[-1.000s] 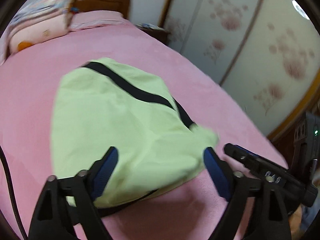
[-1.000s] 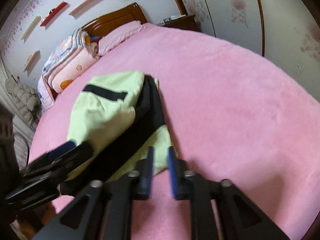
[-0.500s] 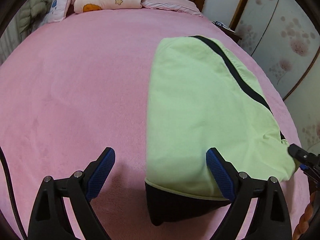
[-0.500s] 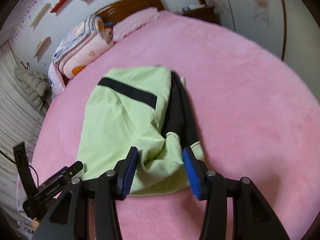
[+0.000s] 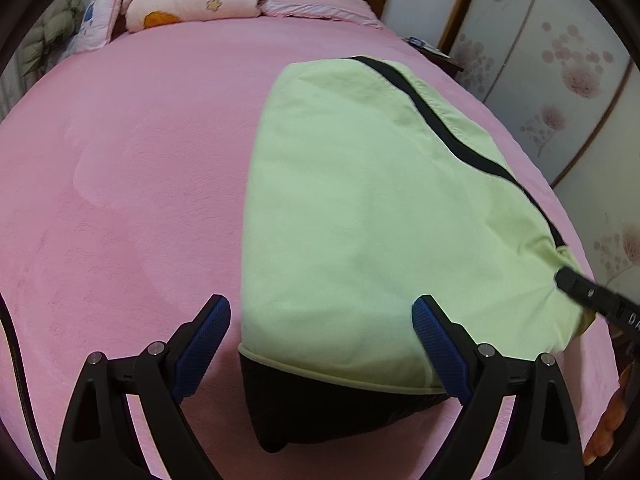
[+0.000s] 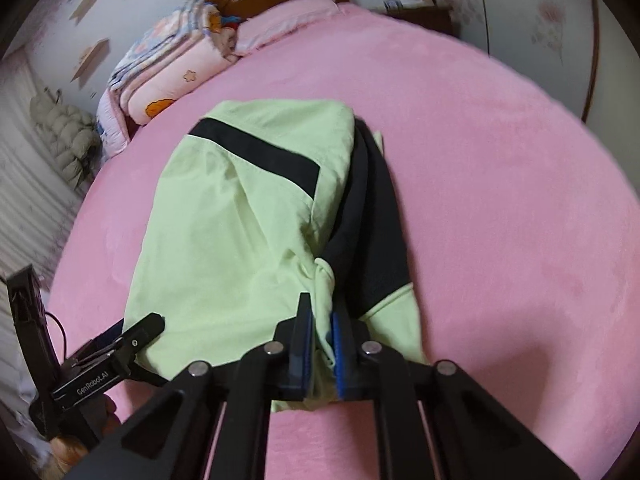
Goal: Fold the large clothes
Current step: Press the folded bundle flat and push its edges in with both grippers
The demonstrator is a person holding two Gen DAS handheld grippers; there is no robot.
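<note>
left wrist: the left gripper [image 5: 322, 334] hovers with jaws wide apart over the near edge of the green garment [image 5: 360, 208] lying on the pink bed [image 5: 120, 200]. right wrist: the right gripper [image 6: 320, 344] is clamped on a bunched green corner of the garment [image 6: 224, 240].

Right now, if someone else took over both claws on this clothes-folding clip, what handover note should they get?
Right claw: shut, pinching a bunched fold at the near edge of the green garment.
Left claw: open, holding nothing, its jaws straddling the garment's near-left corner.
Garment: light green with black panels, lying partly folded on the pink bed; a black layer shows under the near hem.
Done: it is laid out and one edge is gripped.
Left: probably close the left claw on its corner, then finish the fold.
</note>
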